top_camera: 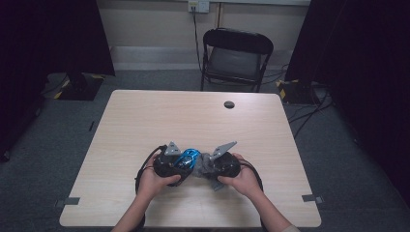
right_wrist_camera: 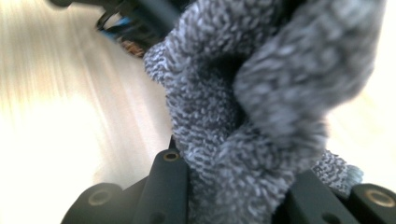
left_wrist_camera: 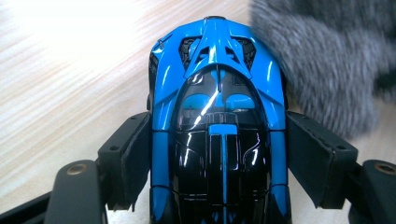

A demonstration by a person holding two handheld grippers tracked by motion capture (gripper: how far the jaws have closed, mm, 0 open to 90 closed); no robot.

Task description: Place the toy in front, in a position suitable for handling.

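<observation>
A glossy blue and black toy car [left_wrist_camera: 217,126] sits between the jaws of my left gripper [left_wrist_camera: 217,158], which is shut on its sides. From above, the toy car [top_camera: 187,157] lies near the table's front middle, with the left gripper [top_camera: 169,163] at its left. My right gripper [right_wrist_camera: 233,186] is shut on a grey fluffy cloth [right_wrist_camera: 252,102] bunched up ahead of its jaws. The cloth [top_camera: 205,163] touches the car's right side, with the right gripper [top_camera: 223,164] behind it. In the left gripper view the cloth [left_wrist_camera: 327,60] shows at the upper right.
The light wooden table [top_camera: 193,121] has a small dark round grommet [top_camera: 229,104] near its far edge. A black folding chair [top_camera: 236,58] stands beyond the table. Cables trail over the grey floor at the right, and dark curtains hang on both sides.
</observation>
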